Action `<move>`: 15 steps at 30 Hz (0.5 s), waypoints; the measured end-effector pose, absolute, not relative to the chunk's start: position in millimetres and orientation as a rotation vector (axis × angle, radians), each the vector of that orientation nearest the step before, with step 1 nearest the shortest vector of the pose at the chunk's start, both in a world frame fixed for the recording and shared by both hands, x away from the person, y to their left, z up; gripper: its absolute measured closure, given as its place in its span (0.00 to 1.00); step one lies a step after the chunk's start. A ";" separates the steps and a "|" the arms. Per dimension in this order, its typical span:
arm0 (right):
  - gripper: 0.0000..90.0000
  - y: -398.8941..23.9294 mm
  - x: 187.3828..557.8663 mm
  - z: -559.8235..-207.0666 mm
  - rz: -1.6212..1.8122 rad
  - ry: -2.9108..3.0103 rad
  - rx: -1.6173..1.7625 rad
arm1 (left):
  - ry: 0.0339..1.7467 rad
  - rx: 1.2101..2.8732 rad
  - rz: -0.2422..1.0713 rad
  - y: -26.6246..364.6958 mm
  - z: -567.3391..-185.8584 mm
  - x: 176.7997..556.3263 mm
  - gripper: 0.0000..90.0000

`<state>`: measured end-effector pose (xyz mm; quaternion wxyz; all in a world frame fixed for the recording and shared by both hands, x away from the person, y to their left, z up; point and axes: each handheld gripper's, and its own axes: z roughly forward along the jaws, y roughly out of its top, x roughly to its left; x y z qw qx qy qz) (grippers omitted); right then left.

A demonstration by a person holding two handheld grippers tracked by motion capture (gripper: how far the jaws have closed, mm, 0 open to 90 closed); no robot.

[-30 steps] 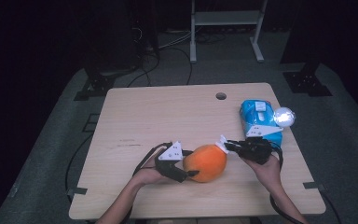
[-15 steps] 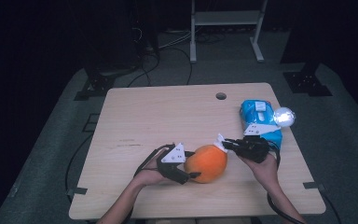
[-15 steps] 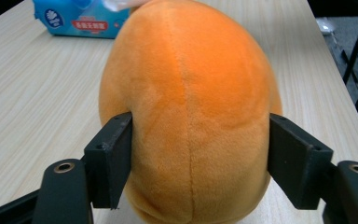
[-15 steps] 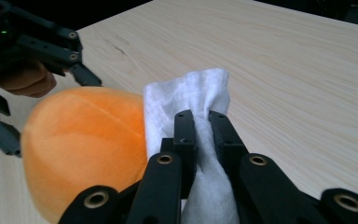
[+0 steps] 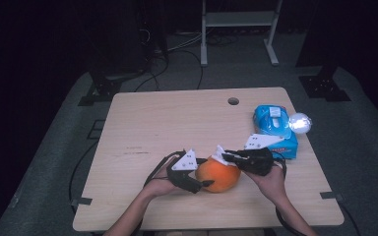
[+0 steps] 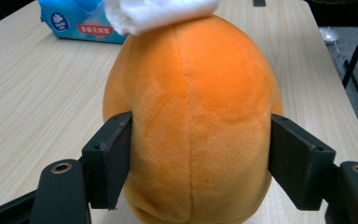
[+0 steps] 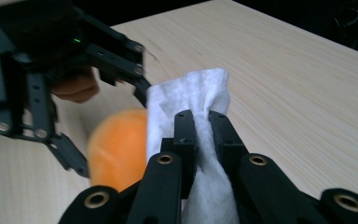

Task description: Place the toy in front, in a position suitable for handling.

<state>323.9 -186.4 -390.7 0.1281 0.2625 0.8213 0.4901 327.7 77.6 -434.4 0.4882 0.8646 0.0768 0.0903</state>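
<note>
Two pairs of tongs are at work on one orange plush toy (image 5: 218,176), which rests on the surface (image 5: 167,123) near its front edge, between the person's hands. The left tongs (image 6: 200,158) straddle the toy's lower body, and their jaws have just been opening: in the left gripper view the pads (image 6: 108,158) stand at the plush on either side without denting it, so the grip looks slack, more a cradle than a clamp. The right tongs (image 7: 201,122) are clenched on a white tissue (image 7: 191,98), its bunched end poking out past the jaw tips; in the high view that tissue lies against the top of the toy.

Judging by this, the step in hand is wiping the toy with the tissue while the other hand steadies it. The next move calls for dragging the tissue across the plush with light pressure, and for the left tongs to hold firmly enough that the soft, rounded toy does not roll or slide away. A blue tissue pack (image 5: 274,129) sits well apart at the right edge, beside a small shiny ball (image 5: 299,123).
</note>
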 end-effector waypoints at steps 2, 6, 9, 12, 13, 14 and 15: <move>0.91 -196.5 329.2 -395.9 1.433 2.377 0.809 | 0.199 2.086 0.200 80.4 -436.4 330.7 0.31; 0.91 -214.7 336.3 -405.2 1.434 2.363 0.899 | 0.226 2.062 0.174 83.9 -439.0 334.7 0.30; 0.91 -222.2 339.1 -409.0 1.427 2.366 0.934 | 0.256 2.047 0.140 83.8 -440.3 337.1 0.26; 0.91 -222.3 338.7 -407.5 1.438 2.374 0.930 | 0.278 2.042 0.110 84.2 -442.8 339.3 0.22; 0.91 -220.5 337.3 -406.0 1.431 2.375 0.921 | 0.283 2.042 0.106 84.7 -443.0 339.6 0.22; 0.91 -218.1 335.9 -404.3 1.431 2.373 0.913 | 0.283 2.045 0.108 85.0 -442.8 339.5 0.22; 0.91 -215.6 334.5 -402.4 1.441 2.376 0.900 | 0.276 2.050 0.119 84.6 -442.0 338.6 0.24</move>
